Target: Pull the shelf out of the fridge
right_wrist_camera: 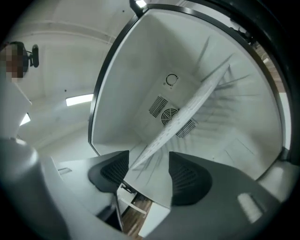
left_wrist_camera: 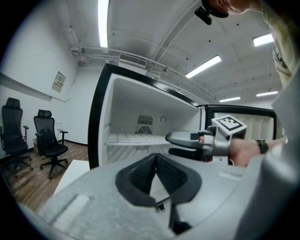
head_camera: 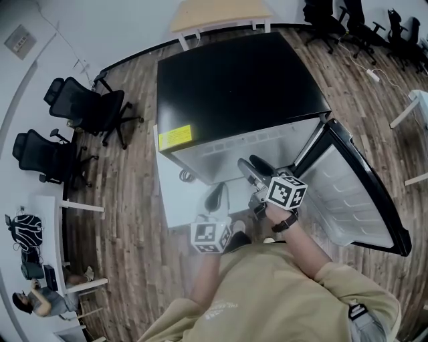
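A black-topped mini fridge [head_camera: 234, 87] stands with its door [head_camera: 354, 187] swung open to the right. Inside, a white wire shelf [left_wrist_camera: 136, 139] sits at mid height, below the fan grille on the back wall. My right gripper [head_camera: 249, 163] reaches into the opening. In the right gripper view it [right_wrist_camera: 147, 171] is open, and the near end of the shelf [right_wrist_camera: 187, 110] lies between the pads without either one pressing on it. My left gripper [head_camera: 215, 194] hangs back in front of the fridge. Its pads [left_wrist_camera: 156, 161] meet at the tips with nothing between them.
Two black office chairs [head_camera: 87, 107] [head_camera: 43, 153] stand on the wood floor to the left. A white panel [head_camera: 184, 200] lies at the fridge's left front corner. A wooden tabletop [head_camera: 221, 13] sits behind the fridge. A seated person [head_camera: 33, 300] is at far lower left.
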`<state>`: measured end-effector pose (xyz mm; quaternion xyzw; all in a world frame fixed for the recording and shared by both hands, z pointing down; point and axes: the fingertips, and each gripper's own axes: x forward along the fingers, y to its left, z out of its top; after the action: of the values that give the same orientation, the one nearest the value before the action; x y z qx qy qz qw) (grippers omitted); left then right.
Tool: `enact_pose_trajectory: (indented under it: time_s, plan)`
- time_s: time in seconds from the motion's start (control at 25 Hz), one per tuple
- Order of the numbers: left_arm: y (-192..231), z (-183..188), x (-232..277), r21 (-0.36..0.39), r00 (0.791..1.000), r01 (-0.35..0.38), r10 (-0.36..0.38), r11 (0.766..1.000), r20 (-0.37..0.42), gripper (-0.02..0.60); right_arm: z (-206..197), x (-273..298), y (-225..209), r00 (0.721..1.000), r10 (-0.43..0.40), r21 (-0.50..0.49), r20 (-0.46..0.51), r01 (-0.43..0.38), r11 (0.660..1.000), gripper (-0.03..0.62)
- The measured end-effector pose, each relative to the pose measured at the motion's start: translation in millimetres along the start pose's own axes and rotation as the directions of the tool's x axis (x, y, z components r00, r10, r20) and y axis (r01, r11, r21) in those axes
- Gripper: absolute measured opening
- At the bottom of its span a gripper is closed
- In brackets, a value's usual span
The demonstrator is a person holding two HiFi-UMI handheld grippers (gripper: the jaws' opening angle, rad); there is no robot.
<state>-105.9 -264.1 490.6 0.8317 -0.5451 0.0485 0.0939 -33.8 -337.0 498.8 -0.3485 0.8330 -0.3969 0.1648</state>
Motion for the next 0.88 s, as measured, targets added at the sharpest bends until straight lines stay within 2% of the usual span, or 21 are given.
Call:
enact_pose_trajectory:
  time_s: [0.16, 0.24, 0.44, 0.76, 0.88]
  plan:
    - [12.9, 1.3, 2.1, -0.004, 1.0, -0.012, 0.012, 1.0, 0.0, 0.002, 13.0, 18.9, -9.0, 0.997, 0.012, 0.083, 0.077, -0.018, 0.996, 0.326]
    - [20.1, 1.2, 3.9, -0.008, 1.0, -0.022, 0.022, 1.0, 0.0, 0.002, 16.4, 28.1, -18.1, 0.995, 0.003, 0.159, 0.104, -0.019, 0.987, 0.33]
    - [32.7, -2.3, 5.1, -0.007, 0.999, -0.041, 0.041, 0.999, -0.005, 0.002, 23.4, 44.7, -42.5, 0.979, -0.022, 0.393, 0.204, -0.062, 0.918, 0.406]
    - [43.4, -4.7, 7.9, -0.011, 0.999, -0.04, 0.04, 0.999, -0.017, 0.002, 38.0, 81.0, -58.7, 0.954, -0.034, 0.53, 0.298, -0.136, 0.837, 0.42]
    - [44.2, -5.4, 10.6, -0.013, 0.999, -0.032, 0.031, 0.999, -0.019, 0.002, 41.5, 92.1, -62.8, 0.948, -0.03, 0.54, 0.317, -0.154, 0.828, 0.42]
